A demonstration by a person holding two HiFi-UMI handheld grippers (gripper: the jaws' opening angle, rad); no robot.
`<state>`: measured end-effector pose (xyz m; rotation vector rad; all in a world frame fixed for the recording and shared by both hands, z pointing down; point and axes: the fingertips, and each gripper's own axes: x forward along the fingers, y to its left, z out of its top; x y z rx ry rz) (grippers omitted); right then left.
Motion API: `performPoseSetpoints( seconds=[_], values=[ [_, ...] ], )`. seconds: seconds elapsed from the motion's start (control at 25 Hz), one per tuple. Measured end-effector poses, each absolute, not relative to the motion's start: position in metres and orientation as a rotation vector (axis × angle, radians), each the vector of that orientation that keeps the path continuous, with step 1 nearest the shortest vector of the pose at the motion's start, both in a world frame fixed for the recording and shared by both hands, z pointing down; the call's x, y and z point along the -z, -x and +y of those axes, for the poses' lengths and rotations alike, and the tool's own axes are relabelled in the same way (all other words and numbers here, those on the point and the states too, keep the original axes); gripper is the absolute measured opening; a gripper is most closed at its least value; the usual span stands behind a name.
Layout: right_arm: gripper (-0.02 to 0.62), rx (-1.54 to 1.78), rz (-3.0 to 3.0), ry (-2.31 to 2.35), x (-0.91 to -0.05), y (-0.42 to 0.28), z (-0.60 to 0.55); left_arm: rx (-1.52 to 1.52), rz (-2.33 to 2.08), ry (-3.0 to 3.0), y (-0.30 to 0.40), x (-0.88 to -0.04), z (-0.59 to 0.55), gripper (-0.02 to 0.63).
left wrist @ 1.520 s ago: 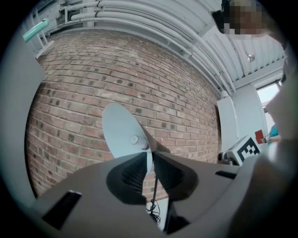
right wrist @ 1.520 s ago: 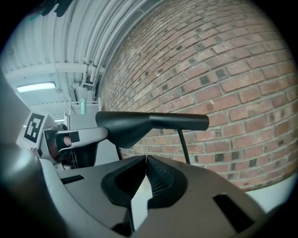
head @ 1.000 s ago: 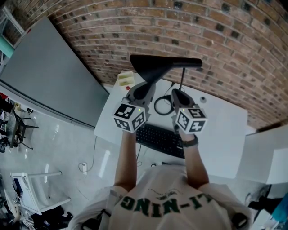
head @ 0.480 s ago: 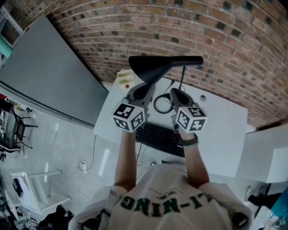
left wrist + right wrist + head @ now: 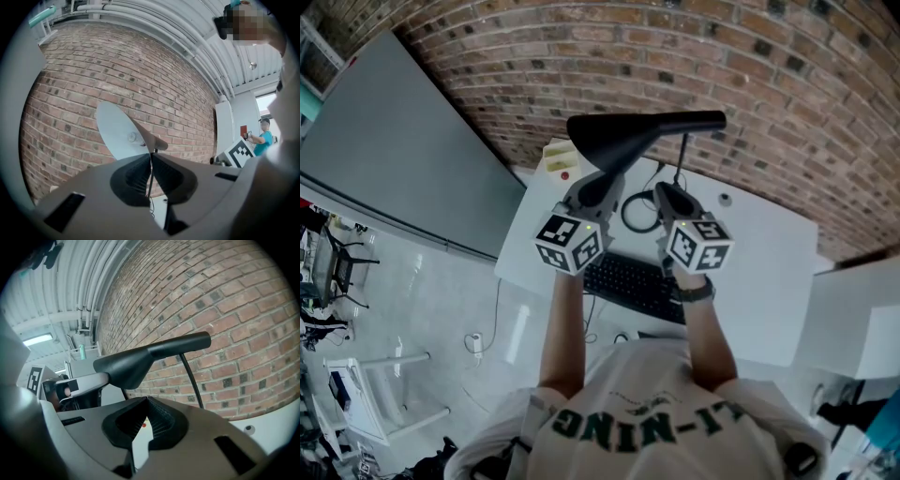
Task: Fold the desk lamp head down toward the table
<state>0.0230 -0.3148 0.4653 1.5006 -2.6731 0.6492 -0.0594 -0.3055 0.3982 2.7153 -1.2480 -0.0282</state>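
Note:
The black desk lamp head [image 5: 637, 136] stands high over the white table [image 5: 769, 281], level, on a thin black stem [image 5: 682, 157]. My left gripper [image 5: 609, 176] reaches up under the wide cone end of the head, jaws shut; whether it touches the head I cannot tell. In the left gripper view the pale underside of the lamp head [image 5: 119, 133] sits just above the left gripper [image 5: 151, 157]. My right gripper [image 5: 664, 194] is beside it, short of the stem, shut and empty. In the right gripper view the lamp head [image 5: 140, 359] and stem [image 5: 190, 376] lie beyond the right gripper [image 5: 146, 401].
A black keyboard [image 5: 633, 286] lies near the table's front edge, with a coiled black cable [image 5: 639, 217] behind it. A pale box with a red button [image 5: 561, 161] sits at the back left. A brick wall [image 5: 769, 84] runs close behind the table. A white cabinet [image 5: 853, 328] stands right.

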Motion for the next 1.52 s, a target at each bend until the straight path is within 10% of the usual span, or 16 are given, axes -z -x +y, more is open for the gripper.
performPoseSetpoints(
  seconds=[1.52],
  values=[
    [0.005, -0.713, -2.622, -1.507, -0.488, -0.029, -0.321, 0.032, -1.191, -2.625, 0.054, -0.436, -0.307, 0.012]
  ],
)
